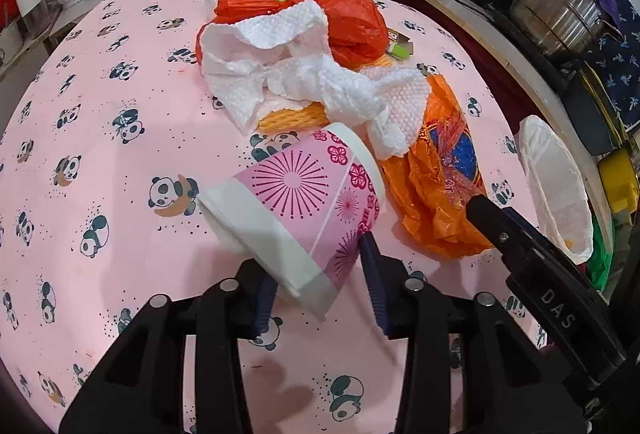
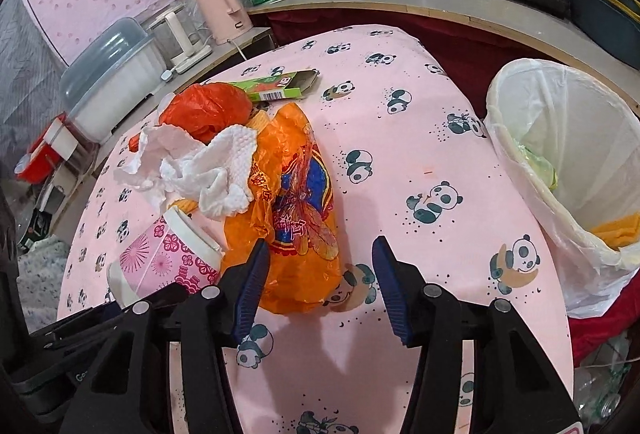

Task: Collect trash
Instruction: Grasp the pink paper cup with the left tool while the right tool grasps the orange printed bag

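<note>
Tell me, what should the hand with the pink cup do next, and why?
Probably close the left gripper a little more on the pink paper cup. The cup lies on its side between the blue pads, which look at or near its sides, so a firm grip should come before carrying it to the lined trash bin.

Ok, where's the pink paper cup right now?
The pink paper cup lies on its side between the left gripper's jaws, just in front of the white paper towels and beside the orange plastic bag.
</note>
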Demonstrator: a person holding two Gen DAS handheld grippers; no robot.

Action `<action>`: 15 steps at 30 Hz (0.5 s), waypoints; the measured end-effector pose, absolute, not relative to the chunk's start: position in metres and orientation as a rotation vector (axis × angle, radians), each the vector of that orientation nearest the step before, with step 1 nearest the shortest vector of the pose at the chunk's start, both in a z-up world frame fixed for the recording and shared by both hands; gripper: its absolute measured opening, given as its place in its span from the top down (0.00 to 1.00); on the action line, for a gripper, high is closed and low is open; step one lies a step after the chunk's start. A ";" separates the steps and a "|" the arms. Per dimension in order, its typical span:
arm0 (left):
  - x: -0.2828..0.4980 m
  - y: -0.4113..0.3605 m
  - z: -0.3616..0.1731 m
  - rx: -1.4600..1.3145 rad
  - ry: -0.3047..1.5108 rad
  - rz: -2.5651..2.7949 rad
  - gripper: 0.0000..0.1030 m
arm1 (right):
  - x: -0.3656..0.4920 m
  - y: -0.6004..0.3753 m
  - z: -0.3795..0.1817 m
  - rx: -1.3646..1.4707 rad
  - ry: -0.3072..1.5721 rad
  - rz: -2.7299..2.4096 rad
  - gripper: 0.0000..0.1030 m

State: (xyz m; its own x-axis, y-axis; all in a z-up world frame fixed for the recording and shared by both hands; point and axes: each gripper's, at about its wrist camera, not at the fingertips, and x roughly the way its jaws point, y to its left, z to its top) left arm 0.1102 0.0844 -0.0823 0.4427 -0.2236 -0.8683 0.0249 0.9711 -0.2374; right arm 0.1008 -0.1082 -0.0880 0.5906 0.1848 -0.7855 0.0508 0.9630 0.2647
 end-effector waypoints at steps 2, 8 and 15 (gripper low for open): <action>0.112 0.084 -0.082 -0.201 1.104 -0.166 0.75 | 0.104 -0.107 -0.092 0.275 0.951 0.079 0.59; 0.112 0.082 -0.080 -0.192 1.095 -0.176 0.89 | 0.106 -0.103 -0.103 0.299 0.989 0.099 0.88; 0.108 0.076 -0.071 -0.175 1.071 -0.181 0.92 | 0.098 -0.108 -0.086 0.286 0.931 0.091 0.95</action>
State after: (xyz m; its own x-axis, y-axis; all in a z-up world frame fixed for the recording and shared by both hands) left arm 0.1076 0.0762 -0.0707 0.4672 -0.2313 -0.8534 0.0624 0.9714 -0.2291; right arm 0.0980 -0.1084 -0.0860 0.5962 0.1996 -0.7776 0.0458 0.9585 0.2812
